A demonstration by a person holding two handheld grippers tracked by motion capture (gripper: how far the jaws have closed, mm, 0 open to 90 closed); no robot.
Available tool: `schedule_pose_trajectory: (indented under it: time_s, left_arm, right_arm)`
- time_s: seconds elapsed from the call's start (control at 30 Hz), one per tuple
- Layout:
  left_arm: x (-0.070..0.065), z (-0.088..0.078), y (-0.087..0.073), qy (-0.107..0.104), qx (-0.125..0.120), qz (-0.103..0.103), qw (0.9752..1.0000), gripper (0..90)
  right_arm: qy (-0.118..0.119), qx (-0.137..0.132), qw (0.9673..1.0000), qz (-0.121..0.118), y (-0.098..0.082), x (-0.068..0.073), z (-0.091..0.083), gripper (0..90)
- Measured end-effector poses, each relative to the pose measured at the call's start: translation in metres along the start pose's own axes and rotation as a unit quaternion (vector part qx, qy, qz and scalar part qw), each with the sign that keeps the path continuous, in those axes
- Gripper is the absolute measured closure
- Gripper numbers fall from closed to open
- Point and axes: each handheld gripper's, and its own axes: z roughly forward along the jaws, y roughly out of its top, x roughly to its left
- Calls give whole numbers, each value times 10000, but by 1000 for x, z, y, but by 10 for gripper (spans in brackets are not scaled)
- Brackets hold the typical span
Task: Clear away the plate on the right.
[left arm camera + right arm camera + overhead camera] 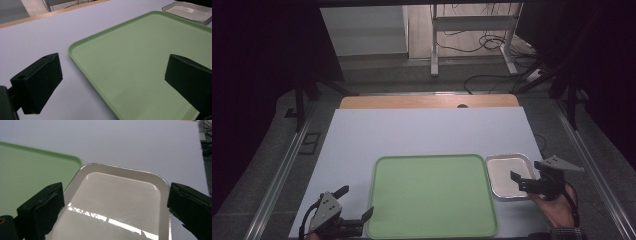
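Note:
A large, empty green tray point(432, 195) lies at the near middle of the white table point(422, 130). Touching its right side is a small shiny metal tray point(504, 175), also empty. My left gripper point(355, 201) hovers open at the green tray's near left corner; in the left gripper view its jaws straddle the green tray's point(140, 62) left rim, with the metal tray point(187, 11) far off. My right gripper point(527, 175) is held in a hand over the metal tray's near right part. It is open point(116, 205), with the metal tray point(112, 195) between its jaws and the green tray point(30, 170) to the left.
The far half of the white table surface is bare, ending at a wooden strip point(427, 101). Beyond it stand a metal desk frame point(434, 45) and floor cables point(492, 42). Rails run along both table sides.

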Motion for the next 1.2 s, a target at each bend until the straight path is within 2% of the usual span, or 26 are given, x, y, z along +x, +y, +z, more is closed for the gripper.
schedule_pose_trajectory:
  time_s: [0.33, 0.7, 0.93, 1.2]
  left_arm:
    - [0, 0, 0, -4, 11, 8, 10000, 11]
    - [0, 1, 0, -7, 19, 15, 10000, 11]
    - [0, 2, 0, -10, 48, 29, 10000, 12]
    - [-1, 2, 0, -10, 55, 40, 10000, 12]
  right_arm:
    - [-258, 217, 9992, 226, 1, -24, 2, 115]
    - [-387, 521, 9968, 475, 2, -43, 5, 241]
    - [-503, 668, 9944, 646, 0, -56, 5, 397]
    - [-384, 965, 9914, 793, -3, -61, 14, 586]
